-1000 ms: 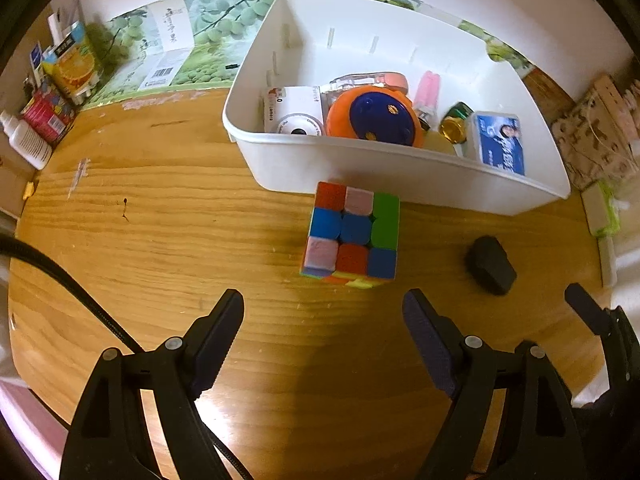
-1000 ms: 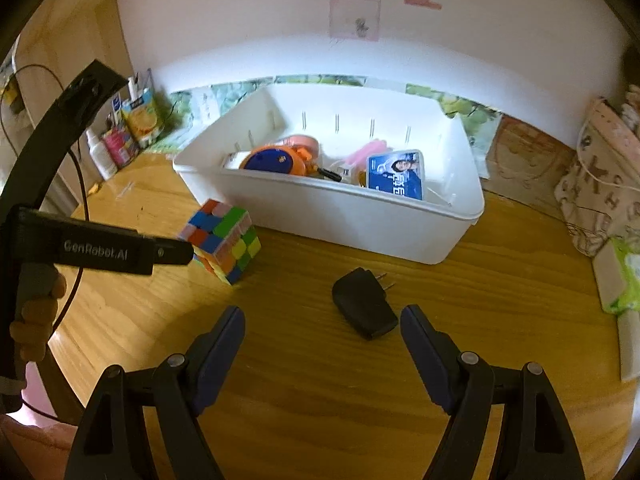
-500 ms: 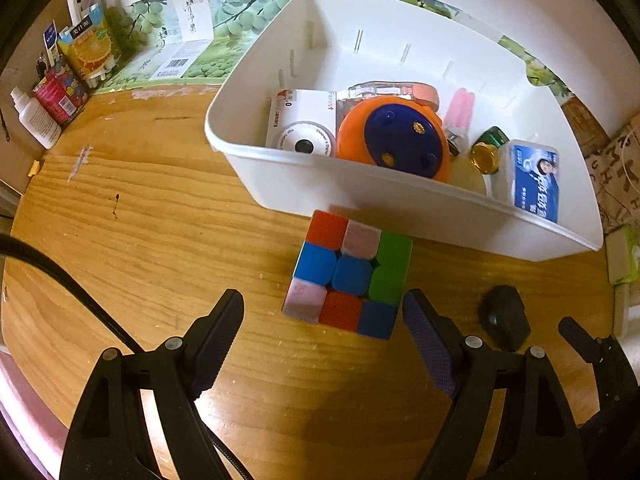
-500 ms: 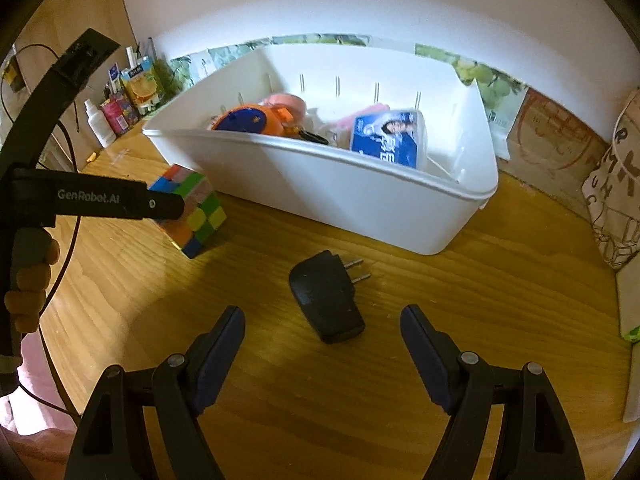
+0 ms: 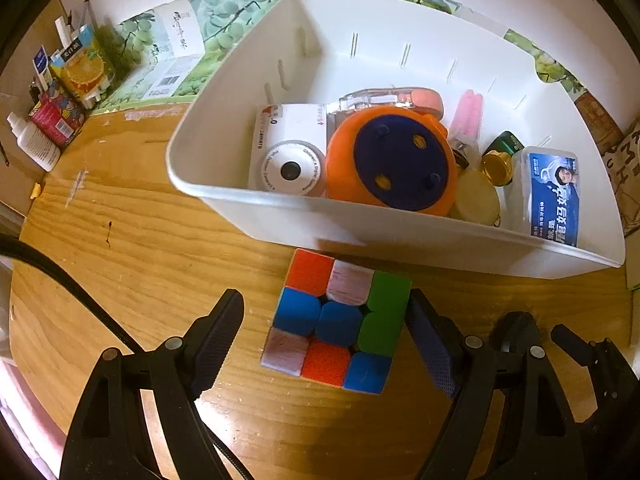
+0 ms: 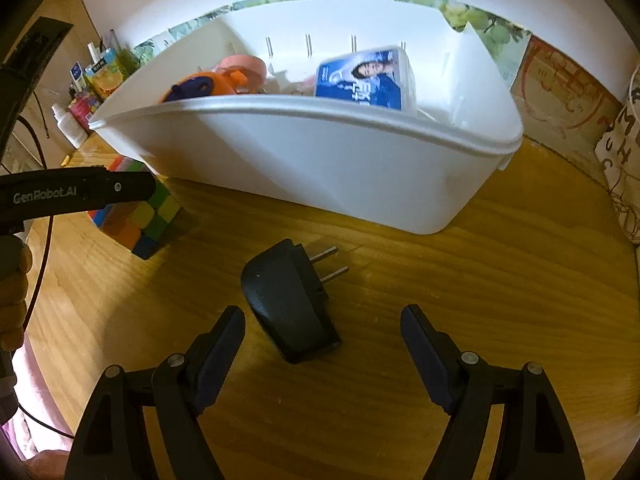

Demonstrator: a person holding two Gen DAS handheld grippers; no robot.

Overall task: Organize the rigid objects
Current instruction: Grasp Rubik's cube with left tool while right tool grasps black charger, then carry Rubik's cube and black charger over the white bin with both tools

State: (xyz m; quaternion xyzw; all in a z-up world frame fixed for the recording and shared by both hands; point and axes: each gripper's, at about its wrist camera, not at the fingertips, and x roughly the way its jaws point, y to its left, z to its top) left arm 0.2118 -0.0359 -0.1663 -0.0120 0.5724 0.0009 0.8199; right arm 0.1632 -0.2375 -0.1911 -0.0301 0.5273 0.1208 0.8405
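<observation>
left gripper (image 5: pixel 326 334) is spread wide w/ the puzzle cube (image 5: pixel 338 322) sitting right between its fingers, flat on the wooden table (image 5: pixel 140 248). its right finger looks just beside or touching the cube's green side, left finger has a clear gap, so nothing's clamped. prob lined up that way so a squeeze lands on two opposite flat faces. just ahead of the tips is the near wall of the white bin (image 5: pixel 400 236), so it's only a short lift over the rim.

right gripper (image 6: pixel 322 340) is also released, fingers either side of the rear end of the black plug adapter (image 6: pixel 290 304), not touching. adapter lies flat, prongs pointing ahead-right toward the bin, body angled across the gap; a squeeze might twist it.

bin already holds a white camera (image 5: pixel 290 156), orange-blue round toy (image 5: pixel 394 162), blue-label box (image 5: pixel 554 194) & small bits, so cube and adapter look like the last loose items.
</observation>
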